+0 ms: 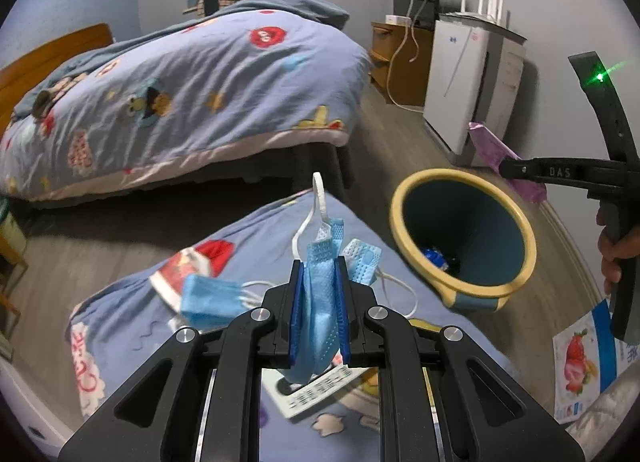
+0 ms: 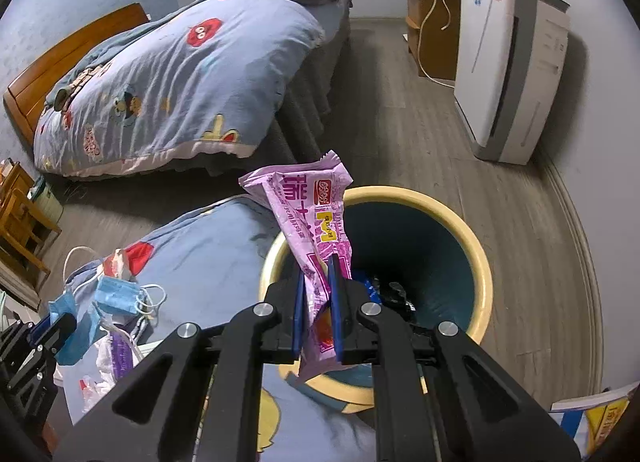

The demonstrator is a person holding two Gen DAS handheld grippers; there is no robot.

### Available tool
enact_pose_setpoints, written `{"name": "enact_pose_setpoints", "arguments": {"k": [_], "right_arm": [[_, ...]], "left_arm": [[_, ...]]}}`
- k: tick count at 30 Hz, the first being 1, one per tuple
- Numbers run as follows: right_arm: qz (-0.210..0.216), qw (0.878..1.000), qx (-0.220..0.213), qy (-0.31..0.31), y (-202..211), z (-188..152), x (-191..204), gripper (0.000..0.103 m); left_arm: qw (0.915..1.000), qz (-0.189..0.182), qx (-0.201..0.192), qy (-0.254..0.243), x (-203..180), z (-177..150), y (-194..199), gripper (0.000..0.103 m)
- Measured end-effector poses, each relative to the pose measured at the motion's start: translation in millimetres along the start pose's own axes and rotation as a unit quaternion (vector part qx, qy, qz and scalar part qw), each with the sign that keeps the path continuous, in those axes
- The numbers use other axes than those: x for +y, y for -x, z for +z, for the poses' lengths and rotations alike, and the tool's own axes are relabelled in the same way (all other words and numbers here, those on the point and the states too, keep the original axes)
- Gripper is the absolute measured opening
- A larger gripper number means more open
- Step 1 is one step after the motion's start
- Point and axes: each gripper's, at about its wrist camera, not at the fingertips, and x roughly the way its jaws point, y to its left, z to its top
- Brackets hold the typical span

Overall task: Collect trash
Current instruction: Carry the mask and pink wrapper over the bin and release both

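Over the bin (image 2: pixel 476 262), right tongs (image 2: pixel 318 318) grip a purple wrapper (image 2: pixel 316 221), poised to drop. Left tongs (image 1: pixel 320 302) pinch a blue mask (image 1: pixel 320 286) above the bed (image 1: pixel 132 342), bin beside.

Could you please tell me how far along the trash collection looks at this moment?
Done: some trash already lies in the bin. In hand: left gripper clamps a blue mask; right gripper clamps a pink wrapper. Left: another mask on the bedding.
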Motion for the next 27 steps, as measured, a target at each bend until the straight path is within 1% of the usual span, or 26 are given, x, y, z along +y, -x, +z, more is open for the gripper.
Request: {"name": "enact_pose_setpoints", "arguments": {"k": [17, 27], "right_arm": [[-0.024, 0.999, 0.031, -0.038, -33, -14, -66, 0.011], [-0.024, 0.995, 0.057, -0.072, -54, -20, -96, 0.011]], "left_arm": [[0.9988, -0.047, 0.001, -0.018, -69, 26, -42, 0.016], [0.9963, -0.081, 0.015, -0.020, -98, 30, -70, 0.016]]}}
